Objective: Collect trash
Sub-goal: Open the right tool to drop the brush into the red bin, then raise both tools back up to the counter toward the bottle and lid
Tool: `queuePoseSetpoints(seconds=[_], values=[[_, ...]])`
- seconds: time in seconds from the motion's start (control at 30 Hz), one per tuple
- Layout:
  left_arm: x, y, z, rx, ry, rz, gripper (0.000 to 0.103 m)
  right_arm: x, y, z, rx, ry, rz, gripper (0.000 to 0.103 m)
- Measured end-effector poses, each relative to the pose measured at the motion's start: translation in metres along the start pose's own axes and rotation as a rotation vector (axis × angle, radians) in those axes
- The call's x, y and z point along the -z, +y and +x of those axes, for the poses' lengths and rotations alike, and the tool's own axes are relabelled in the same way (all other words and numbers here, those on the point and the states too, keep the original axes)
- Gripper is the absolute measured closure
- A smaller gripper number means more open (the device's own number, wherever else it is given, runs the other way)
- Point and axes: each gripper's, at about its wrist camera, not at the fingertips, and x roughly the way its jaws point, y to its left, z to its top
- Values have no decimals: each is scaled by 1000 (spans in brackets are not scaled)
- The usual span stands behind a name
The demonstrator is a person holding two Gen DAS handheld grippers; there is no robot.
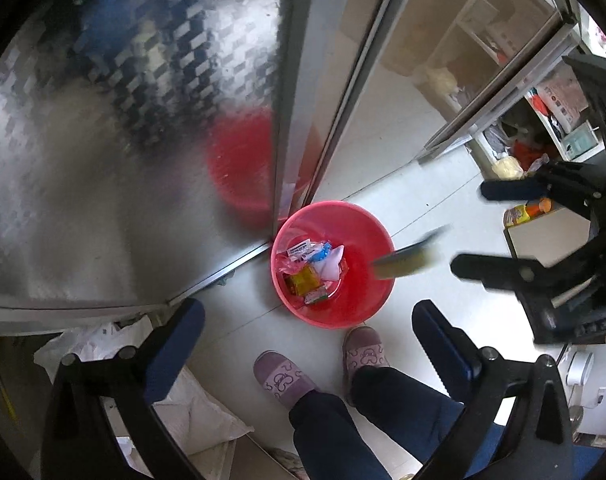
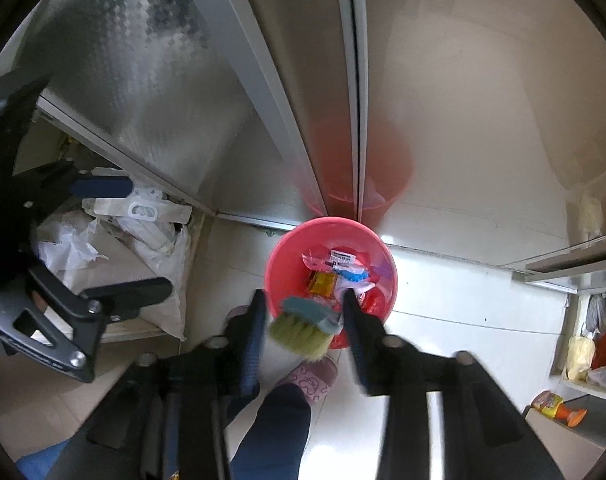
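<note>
Right wrist view shows the right gripper (image 2: 303,312) with fingers parted around a falling brush (image 2: 303,328), pads clear of it; below, the red bin (image 2: 279,256) on the floor already holds wrappers (image 2: 335,276). Left gripper (image 1: 307,320) hangs wide open and empty over the same bin; the drop step seems under way, and next calls for fetching more trash.

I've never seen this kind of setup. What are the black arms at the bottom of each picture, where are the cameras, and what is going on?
No robot here: a person in slippers holds hand-held tongs in each hand, each with a camera looking down along its fingers. One picture is from the left tongs, open and empty; the other from the right tongs, also open. On the floor stands a red bin with wrappers inside. A blurred brush sits between the right tongs' fingers above the bin, apparently not gripped.
</note>
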Motion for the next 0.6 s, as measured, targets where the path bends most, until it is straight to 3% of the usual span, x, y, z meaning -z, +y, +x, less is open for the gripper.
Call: queuePoseSetpoints(seconds=[0.03,0.3,0.6], values=[[0,0,-2,3,-2,2,0,2,-1,-2,9,-13,1,20],[-1,-5,-41,5,-33,-16,0,5,-1,-30,46,-17,23,1],[-19,-32,-143,3,-91,-16,0,2,7,-135,55,-84,58,1]])
